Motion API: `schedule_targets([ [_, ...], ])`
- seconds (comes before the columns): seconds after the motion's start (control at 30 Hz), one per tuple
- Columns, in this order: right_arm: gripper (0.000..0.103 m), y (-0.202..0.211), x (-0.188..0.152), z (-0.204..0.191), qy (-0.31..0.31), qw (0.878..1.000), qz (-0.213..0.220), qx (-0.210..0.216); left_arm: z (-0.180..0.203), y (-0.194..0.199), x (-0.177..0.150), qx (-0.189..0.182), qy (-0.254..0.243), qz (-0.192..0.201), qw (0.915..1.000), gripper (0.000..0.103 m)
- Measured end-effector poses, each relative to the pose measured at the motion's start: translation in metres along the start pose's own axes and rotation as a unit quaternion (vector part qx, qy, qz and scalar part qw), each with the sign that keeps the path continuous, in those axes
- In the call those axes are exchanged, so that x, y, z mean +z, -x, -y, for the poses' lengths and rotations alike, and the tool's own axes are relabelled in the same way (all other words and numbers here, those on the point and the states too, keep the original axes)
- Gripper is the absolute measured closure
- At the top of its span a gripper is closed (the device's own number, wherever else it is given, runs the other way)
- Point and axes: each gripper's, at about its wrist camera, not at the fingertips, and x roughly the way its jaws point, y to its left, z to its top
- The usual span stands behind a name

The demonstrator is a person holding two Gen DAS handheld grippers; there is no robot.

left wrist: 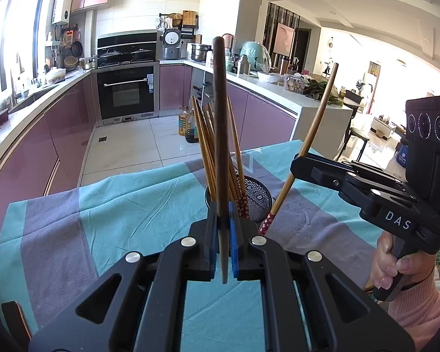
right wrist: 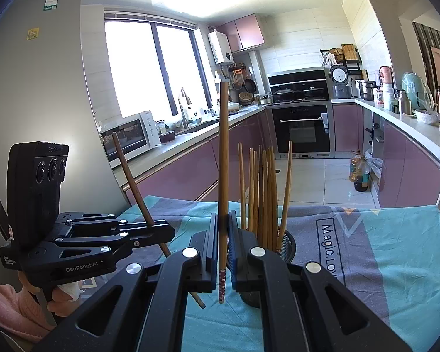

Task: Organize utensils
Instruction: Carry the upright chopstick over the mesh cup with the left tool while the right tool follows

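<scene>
A black mesh holder (left wrist: 258, 198) stands on the cloth-covered table with several brown chopsticks (left wrist: 208, 149) upright in it; it also shows in the right wrist view (right wrist: 287, 245). My left gripper (left wrist: 223, 223) is shut on a dark brown chopstick (left wrist: 220, 111), held upright just before the holder. My right gripper (right wrist: 223, 228) is shut on a lighter chopstick (right wrist: 223, 158) with a red patterned tip, held upright beside the holder. In the left wrist view the right gripper (left wrist: 300, 161) holds that chopstick (left wrist: 314, 135) tilted, right of the holder. The left gripper (right wrist: 161, 230) shows at left with its chopstick (right wrist: 132, 176).
A teal and grey cloth (left wrist: 117, 211) covers the table (right wrist: 396, 249). Beyond its far edge lie the kitchen floor, purple cabinets (left wrist: 58, 135), an oven (left wrist: 126, 94) and oil bottles (left wrist: 189, 127). A fridge (right wrist: 44, 88) stands at left.
</scene>
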Motion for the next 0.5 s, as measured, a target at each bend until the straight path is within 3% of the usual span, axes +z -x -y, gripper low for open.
schedule_targets([
  [0.5, 0.097, 0.0048, 0.0038, 0.0001, 0.005, 1.0, 0.01, -0.001, -0.0003, 0.0038, 0.0057, -0.002, -0.003, 0.01, 0.9999, 0.095],
])
